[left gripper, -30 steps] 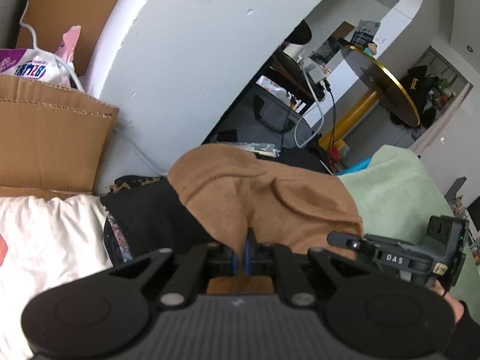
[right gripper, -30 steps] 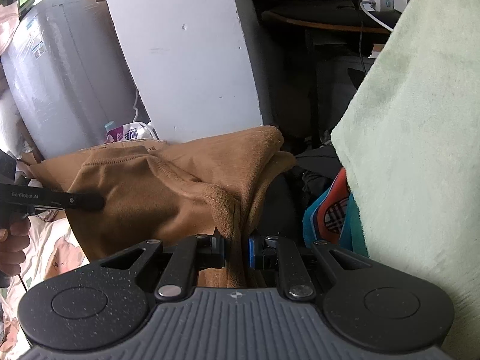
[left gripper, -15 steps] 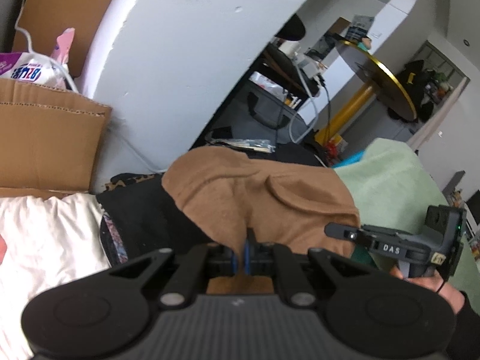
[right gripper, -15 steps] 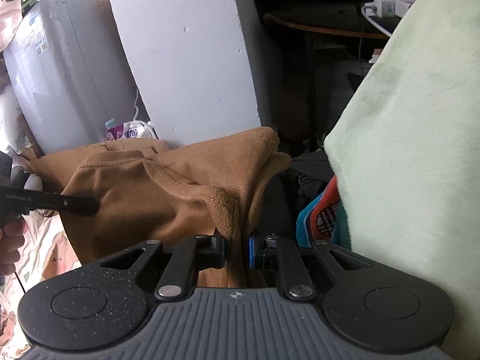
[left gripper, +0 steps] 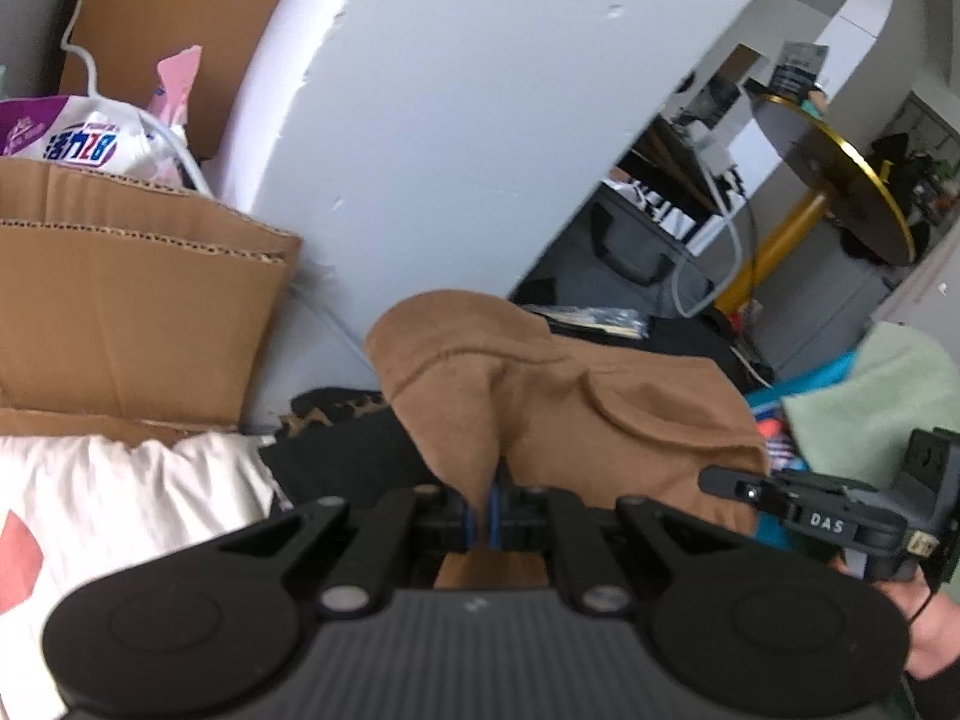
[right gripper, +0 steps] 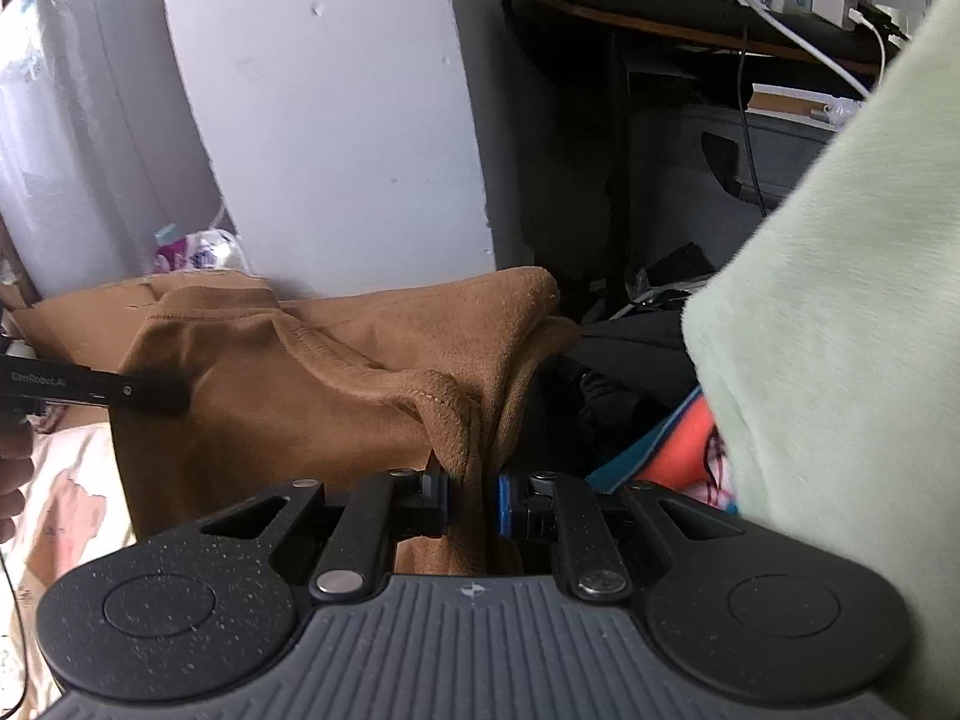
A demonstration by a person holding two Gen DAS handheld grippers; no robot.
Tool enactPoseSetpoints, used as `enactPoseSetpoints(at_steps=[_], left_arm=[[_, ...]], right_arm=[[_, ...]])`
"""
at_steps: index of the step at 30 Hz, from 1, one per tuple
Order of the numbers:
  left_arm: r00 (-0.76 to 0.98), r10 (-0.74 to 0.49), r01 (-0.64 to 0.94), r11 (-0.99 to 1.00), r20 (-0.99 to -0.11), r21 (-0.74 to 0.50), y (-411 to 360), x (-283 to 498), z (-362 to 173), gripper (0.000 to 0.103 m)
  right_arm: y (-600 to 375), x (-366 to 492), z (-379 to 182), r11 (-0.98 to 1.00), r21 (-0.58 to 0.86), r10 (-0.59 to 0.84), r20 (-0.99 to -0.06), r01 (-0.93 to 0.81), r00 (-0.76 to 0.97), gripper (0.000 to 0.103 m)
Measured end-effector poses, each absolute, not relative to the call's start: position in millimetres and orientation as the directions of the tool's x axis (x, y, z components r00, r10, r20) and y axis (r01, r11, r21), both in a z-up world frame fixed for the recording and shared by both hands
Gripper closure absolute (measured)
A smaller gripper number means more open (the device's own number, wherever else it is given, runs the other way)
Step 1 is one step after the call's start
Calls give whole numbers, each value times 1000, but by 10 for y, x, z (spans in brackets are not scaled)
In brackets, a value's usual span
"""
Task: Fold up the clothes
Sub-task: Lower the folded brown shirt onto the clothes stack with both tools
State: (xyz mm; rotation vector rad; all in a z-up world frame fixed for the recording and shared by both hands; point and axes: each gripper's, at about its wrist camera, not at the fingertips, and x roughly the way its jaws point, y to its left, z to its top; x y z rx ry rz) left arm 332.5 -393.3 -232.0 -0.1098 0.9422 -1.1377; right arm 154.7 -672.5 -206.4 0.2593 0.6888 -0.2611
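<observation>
Fold in progress, seen from both wrists. The left tool (left gripper: 487,516) is pinched nearly closed on a thin edge of the brown garment (left gripper: 558,414); the right tool (right gripper: 474,507) grips a thicker bunch of the same garment (right gripper: 336,396), its jaws slightly further apart around the gathered hem. The garment hangs stretched between the two tools, its long axis running from one grip to the other, above a dark garment (left gripper: 354,462) and a pale floral sheet (left gripper: 120,510). Each tool lies directly at its own end, so neither hand is nearer. A light green towel (right gripper: 840,360) crowds the right side. Whether the lower edge touches the surface beneath cannot be told, as the tool bodies hide it.
</observation>
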Motion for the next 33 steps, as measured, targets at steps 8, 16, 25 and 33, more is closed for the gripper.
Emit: enactPoseSetpoints(at_steps=[8,16,25,33], left_arm=[[118,-802,705,483,-586,-519,-4123,3572,-2569,98],[132,-783,632,539,-608,-557,-4215,3806,-2840,96],[153,-771,516,596,-618,-615,-4241,4047,-3026,94],[183,-736,543,629,-652,-556,-4289,4036,-3021,89]], right_arm=[[-6858,1930,-2392,932,96,-187,-699,351,690,88],[-6941,2223,-2622,931,55,-208,-731,360,650,87],[-7151,2391,-2782,903,103,-212,-738,418,640,79],[-7034,2608,-2806,914,-97,-337,-724,395,601,75]])
